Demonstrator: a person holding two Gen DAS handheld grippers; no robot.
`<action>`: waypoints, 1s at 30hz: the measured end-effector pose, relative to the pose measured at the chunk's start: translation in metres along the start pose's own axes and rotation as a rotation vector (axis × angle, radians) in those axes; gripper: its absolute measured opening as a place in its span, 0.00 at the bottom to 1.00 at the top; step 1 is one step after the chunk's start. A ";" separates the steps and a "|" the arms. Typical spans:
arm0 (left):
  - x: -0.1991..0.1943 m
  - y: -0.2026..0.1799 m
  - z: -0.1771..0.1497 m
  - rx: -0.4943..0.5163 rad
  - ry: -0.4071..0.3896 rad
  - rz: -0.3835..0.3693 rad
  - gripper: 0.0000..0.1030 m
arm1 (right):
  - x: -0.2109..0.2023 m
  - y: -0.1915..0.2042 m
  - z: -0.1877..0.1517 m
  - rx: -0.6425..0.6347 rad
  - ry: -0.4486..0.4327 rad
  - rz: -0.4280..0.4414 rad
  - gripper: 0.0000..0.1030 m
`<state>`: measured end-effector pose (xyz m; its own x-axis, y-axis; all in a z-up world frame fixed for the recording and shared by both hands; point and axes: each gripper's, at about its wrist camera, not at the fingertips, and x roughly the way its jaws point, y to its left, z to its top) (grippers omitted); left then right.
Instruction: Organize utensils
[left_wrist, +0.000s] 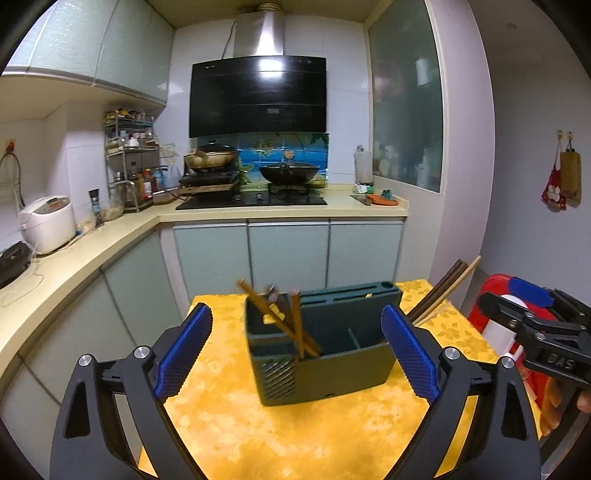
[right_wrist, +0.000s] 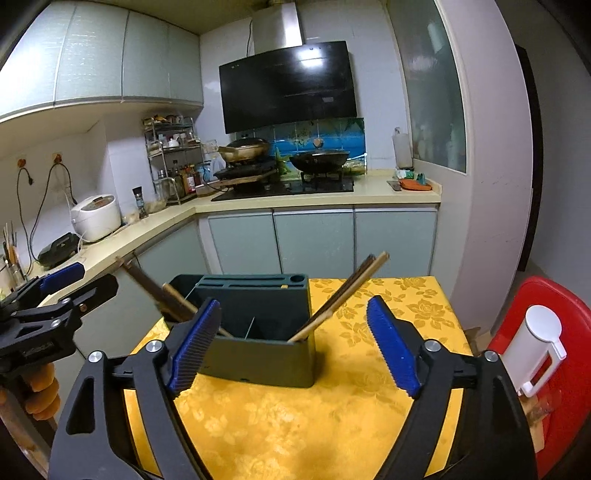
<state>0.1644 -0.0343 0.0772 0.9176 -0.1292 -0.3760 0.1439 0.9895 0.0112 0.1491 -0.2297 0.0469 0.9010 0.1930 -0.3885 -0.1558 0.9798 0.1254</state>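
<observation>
A dark green utensil holder (left_wrist: 325, 354) (right_wrist: 258, 354) stands on the yellow tablecloth (left_wrist: 240, 424) (right_wrist: 295, 424). Several brown chopsticks (left_wrist: 291, 321) (right_wrist: 166, 295) lean in its left compartment. Another bundle of chopsticks (left_wrist: 447, 288) (right_wrist: 340, 299) leans out of its right end. My left gripper (left_wrist: 297, 317) is open just in front of the holder's left half, nothing between its blue pads. My right gripper (right_wrist: 293, 306) is open too, facing the holder's right half, and holds nothing. Each gripper shows at the edge of the other's view.
A red plastic stool (right_wrist: 554, 325) with a white container (right_wrist: 535, 350) on it stands right of the table. An L-shaped kitchen counter (left_wrist: 92, 240) with a rice cooker (left_wrist: 46, 221) runs along the left and back. Pans sit on the stove (left_wrist: 251, 199).
</observation>
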 end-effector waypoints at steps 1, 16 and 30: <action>-0.002 0.002 -0.003 -0.001 0.000 0.006 0.88 | -0.003 0.002 -0.003 -0.002 -0.004 0.003 0.80; -0.048 0.016 -0.078 -0.027 0.008 0.108 0.92 | -0.036 0.030 -0.065 -0.035 -0.017 -0.020 0.93; -0.074 0.024 -0.102 -0.040 -0.004 0.127 0.92 | -0.056 0.051 -0.091 -0.045 0.004 -0.022 0.93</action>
<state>0.0618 0.0058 0.0111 0.9288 -0.0027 -0.3705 0.0114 0.9997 0.0211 0.0536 -0.1858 -0.0080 0.9029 0.1712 -0.3942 -0.1539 0.9852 0.0753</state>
